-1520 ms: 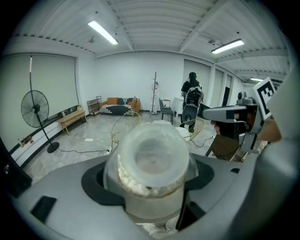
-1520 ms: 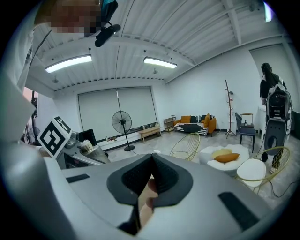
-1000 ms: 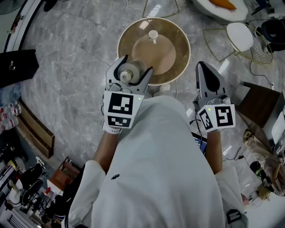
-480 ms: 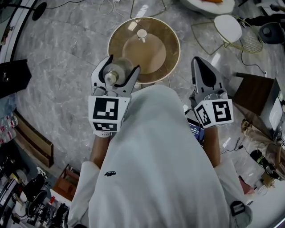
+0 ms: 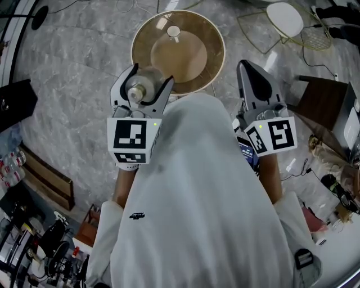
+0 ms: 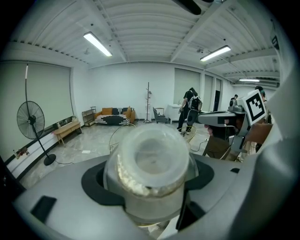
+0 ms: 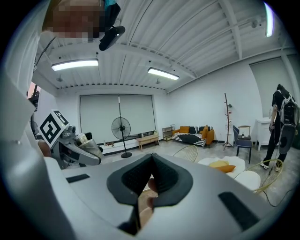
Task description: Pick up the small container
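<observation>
small container (image 6: 152,176) sits clenched between left gripper (image 5: 142,95) jaws, lifted near the round table (image 5: 209,42) edge, axis upright; right gripper (image 5: 254,90) jaws pressed together, empty, idle right.

I count two grippers, the left gripper (image 5: 151,76) and the right gripper (image 5: 246,66). They carry two marker cubes, the left cube (image 5: 134,140) and the right cube (image 5: 274,138), and there is a single small container (image 5: 136,91). On the floor there is one round table (image 5: 209,40) with one small pale object (image 5: 173,31) on top, and one white-seated wire chair (image 5: 284,17). Further off stand one pedestal fan (image 6: 30,121), one sofa (image 6: 114,115) and one coat stand (image 6: 148,101); the people at the far end are too bunched to count.
</observation>
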{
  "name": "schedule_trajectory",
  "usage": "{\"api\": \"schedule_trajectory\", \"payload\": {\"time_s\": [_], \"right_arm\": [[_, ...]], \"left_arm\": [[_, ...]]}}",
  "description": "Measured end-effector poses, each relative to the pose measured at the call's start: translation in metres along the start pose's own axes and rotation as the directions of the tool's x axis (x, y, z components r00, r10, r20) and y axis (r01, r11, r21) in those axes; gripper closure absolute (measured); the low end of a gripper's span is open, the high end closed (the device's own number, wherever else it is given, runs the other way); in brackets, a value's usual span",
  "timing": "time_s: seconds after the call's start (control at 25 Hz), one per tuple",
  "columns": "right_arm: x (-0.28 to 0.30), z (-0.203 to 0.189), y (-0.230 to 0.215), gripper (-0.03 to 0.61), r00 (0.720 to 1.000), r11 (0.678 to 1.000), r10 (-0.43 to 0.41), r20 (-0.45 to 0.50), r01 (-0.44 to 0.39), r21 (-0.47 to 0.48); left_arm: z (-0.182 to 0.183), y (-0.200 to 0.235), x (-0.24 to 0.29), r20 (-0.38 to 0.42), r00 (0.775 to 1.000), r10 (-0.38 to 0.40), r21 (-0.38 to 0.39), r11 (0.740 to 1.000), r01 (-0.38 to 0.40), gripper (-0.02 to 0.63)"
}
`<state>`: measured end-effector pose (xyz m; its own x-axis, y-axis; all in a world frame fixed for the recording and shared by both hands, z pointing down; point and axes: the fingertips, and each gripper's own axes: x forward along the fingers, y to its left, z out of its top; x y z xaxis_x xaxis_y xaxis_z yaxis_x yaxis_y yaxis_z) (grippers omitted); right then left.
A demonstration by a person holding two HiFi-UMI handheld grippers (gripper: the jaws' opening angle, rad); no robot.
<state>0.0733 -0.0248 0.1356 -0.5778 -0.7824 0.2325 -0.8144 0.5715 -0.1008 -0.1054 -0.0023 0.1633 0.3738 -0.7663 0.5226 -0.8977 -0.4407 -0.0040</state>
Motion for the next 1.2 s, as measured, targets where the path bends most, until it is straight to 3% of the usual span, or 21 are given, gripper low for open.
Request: {"api": "schedule_trajectory", "payload": {"time_s": [0.36, 1.2], "right_arm": [[0.005, -0.009, 0.012, 0.572, 1.0, 1.0, 0.005, 0.003, -0.005, 0.03], [0.003, -0.009, 0.003, 0.572, 1.0, 1.0, 0.001, -0.019, -0.001, 0.002]], "left_arm": [[-0.013, -0.008, -0.001, -0.009, 1.0, -0.024, -0.009, 1.0, 0.023, 0.272], [-0.009, -0.013, 0.004, -0.016, 0.999, -0.035, -0.009, 0.999, 0.035, 0.272]]}}
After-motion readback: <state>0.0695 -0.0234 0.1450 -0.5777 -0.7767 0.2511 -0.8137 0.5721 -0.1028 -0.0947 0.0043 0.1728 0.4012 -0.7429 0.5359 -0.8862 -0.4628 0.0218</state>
